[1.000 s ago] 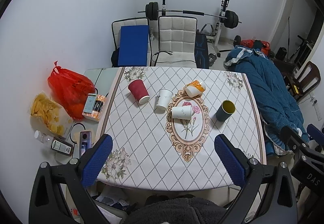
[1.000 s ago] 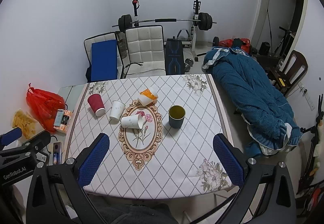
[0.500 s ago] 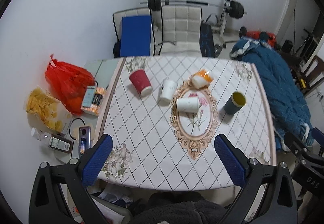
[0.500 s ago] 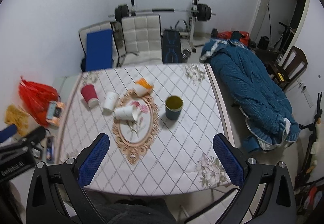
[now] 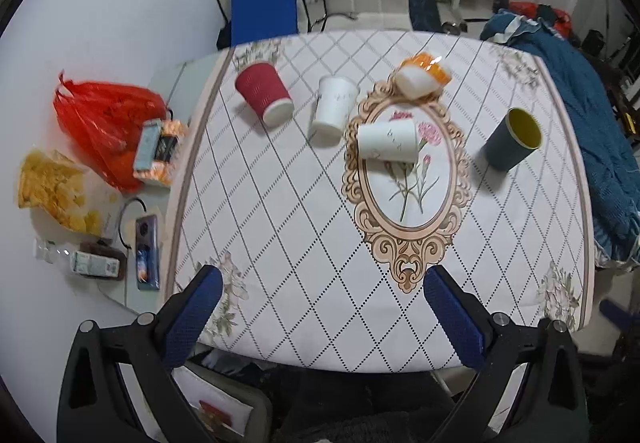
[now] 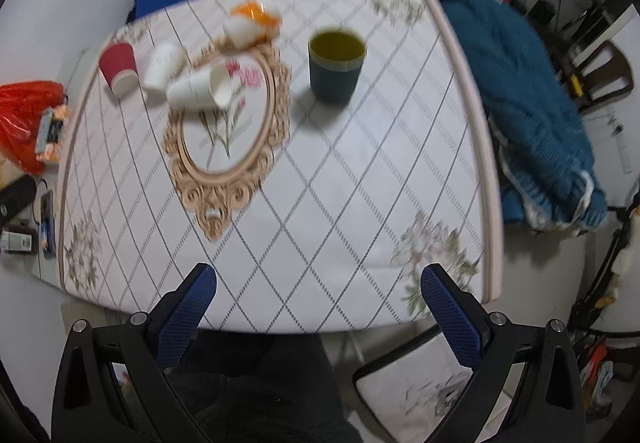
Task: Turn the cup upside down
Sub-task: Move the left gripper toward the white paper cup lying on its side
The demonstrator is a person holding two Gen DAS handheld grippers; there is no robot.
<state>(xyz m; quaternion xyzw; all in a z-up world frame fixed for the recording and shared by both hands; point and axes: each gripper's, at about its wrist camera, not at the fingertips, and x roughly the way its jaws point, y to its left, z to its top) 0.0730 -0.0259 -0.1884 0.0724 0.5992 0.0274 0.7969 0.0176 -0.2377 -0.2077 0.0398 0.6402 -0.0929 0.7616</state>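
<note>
Both cameras have come closer to the surface (image 5: 304, 227) and tilted down since the earlier frames, so the cups now fill more of each view and the weight bench has slid to the top edge; the right wrist view is smeared with motion blur.

The left tongs (image 5: 320, 317) are spread wide, empty, at the bottom of the frame over the near edge of the diamond-patterned cloth. The right tongs (image 6: 318, 313) are likewise spread wide and empty, low in their frame.

The dark blue-grey cup with a yellow inside (image 6: 337, 63) stands upright, mouth up, in the upper middle of the right wrist view; in the left wrist view it sits at right of centre (image 5: 513, 139), to the right of the oval floral medallion (image 5: 408, 191).

A white paper cup lying on its side (image 5: 387, 142) rests on the upper part of the medallion. Another white paper cup (image 5: 335, 105) is just to its upper left, and a ribbed red paper cup (image 5: 264, 93) lies further left. An orange-and-white cup (image 5: 424, 75) lies tipped over at the medallion's top edge.

Left of the surface lie a red plastic bag (image 5: 100, 123) and a bag of yellow crisps (image 5: 52, 187). A blue quilt (image 6: 524, 91) is heaped at right.
</note>
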